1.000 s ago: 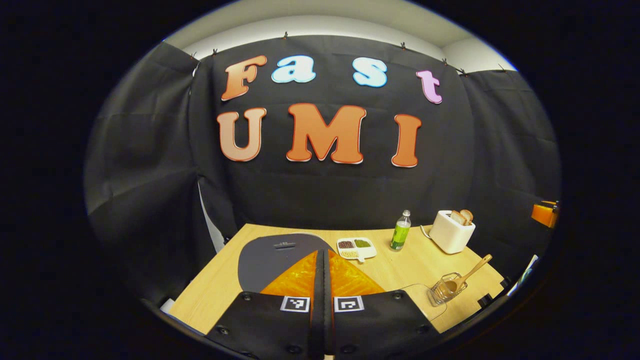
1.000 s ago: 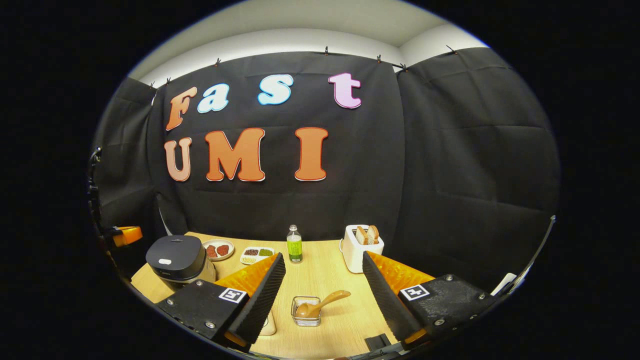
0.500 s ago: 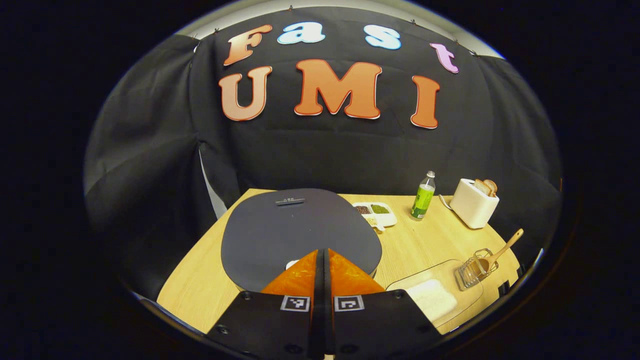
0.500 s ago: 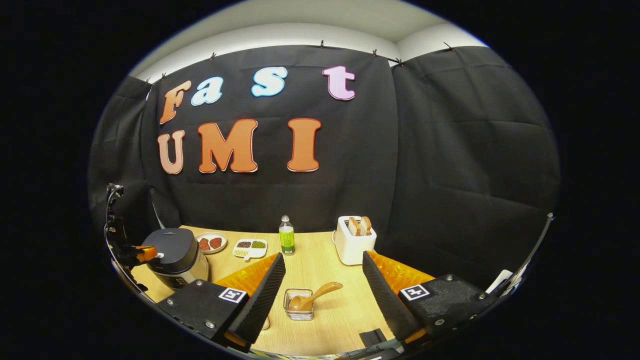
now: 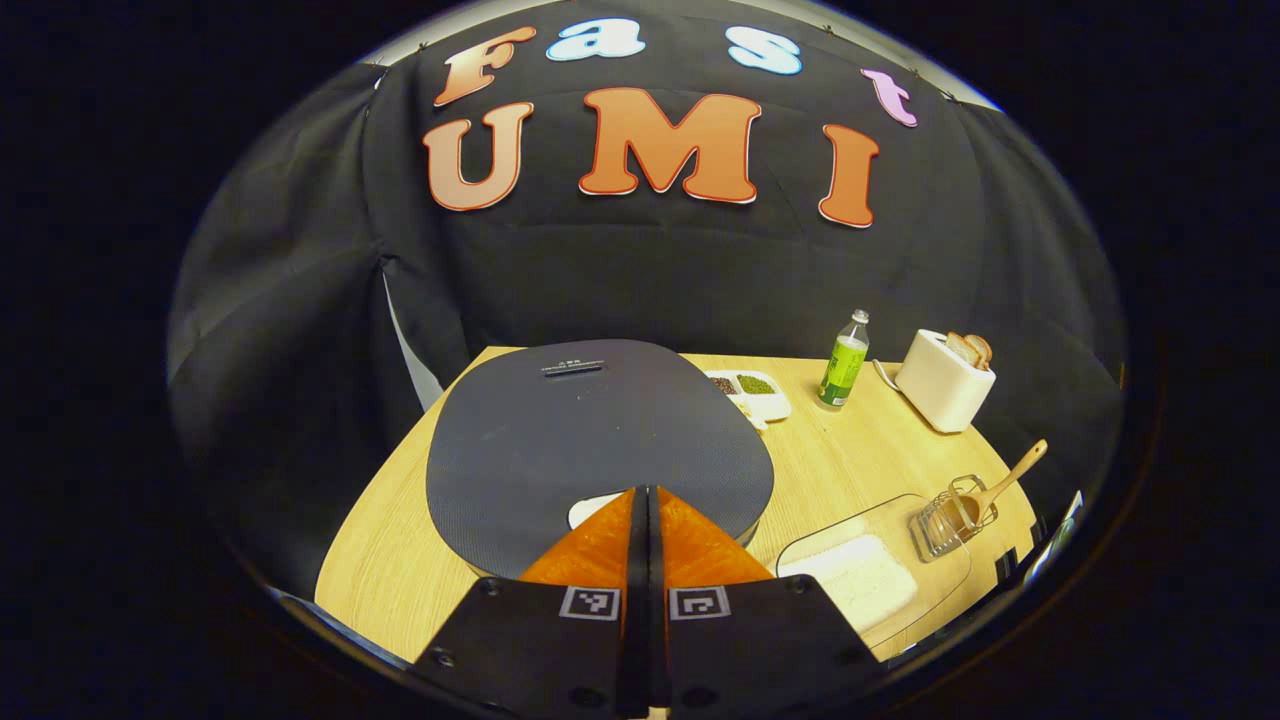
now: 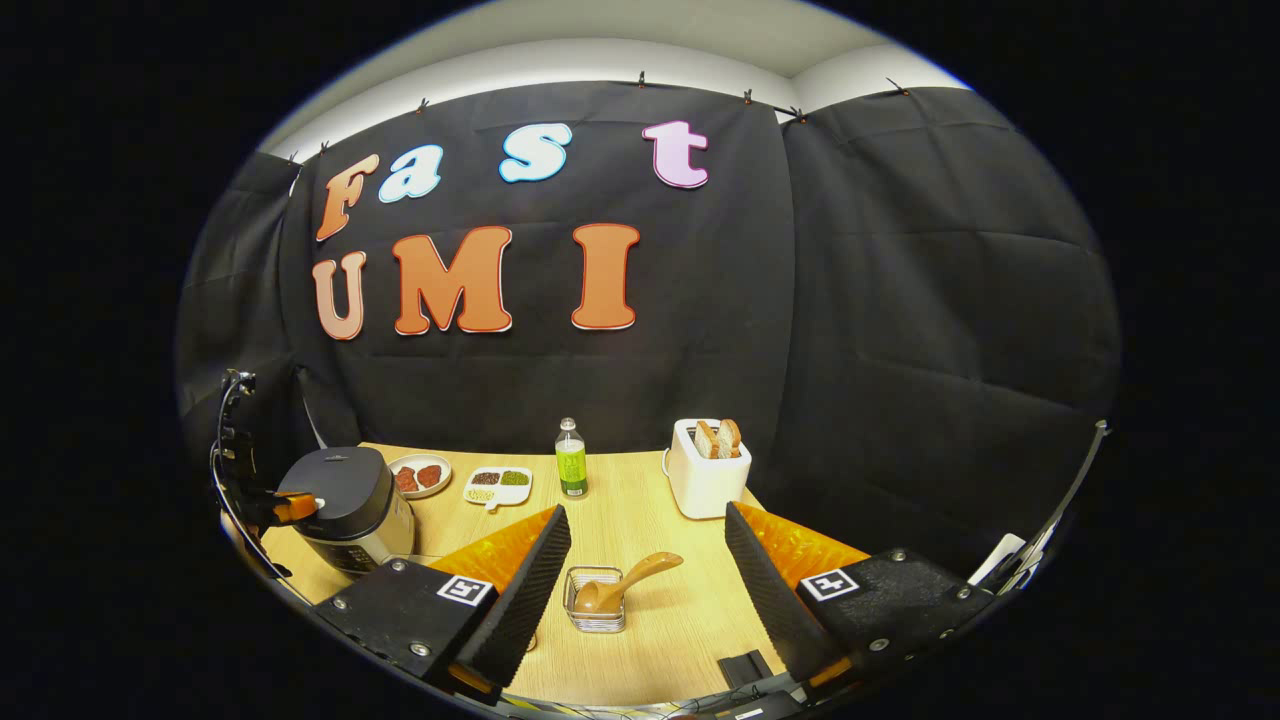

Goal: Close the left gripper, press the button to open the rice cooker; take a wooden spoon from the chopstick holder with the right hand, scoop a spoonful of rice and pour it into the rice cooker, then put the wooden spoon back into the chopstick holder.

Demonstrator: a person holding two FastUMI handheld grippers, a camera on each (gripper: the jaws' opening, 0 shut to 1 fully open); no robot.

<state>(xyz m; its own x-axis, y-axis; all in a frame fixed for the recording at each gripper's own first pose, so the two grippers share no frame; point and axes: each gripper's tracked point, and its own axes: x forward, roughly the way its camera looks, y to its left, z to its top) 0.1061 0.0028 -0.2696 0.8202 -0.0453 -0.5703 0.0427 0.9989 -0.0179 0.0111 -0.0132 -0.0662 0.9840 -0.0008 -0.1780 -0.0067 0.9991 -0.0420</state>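
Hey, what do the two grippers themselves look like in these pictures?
The left tongs and right tongs share wedge-shaped fingers on black bodies with round screws. Each finger base carries a square black-and-white marker. The right pair's inner faces are finely ridged.

A white toaster stands at the back of the wooden bench with two slices of bread upright in its slots. Left of the toaster stands a green bottle with a white cap. Further left of the toaster lies a white divided tray holding dark, green and pale grains, then a small round plate with reddish pieces.
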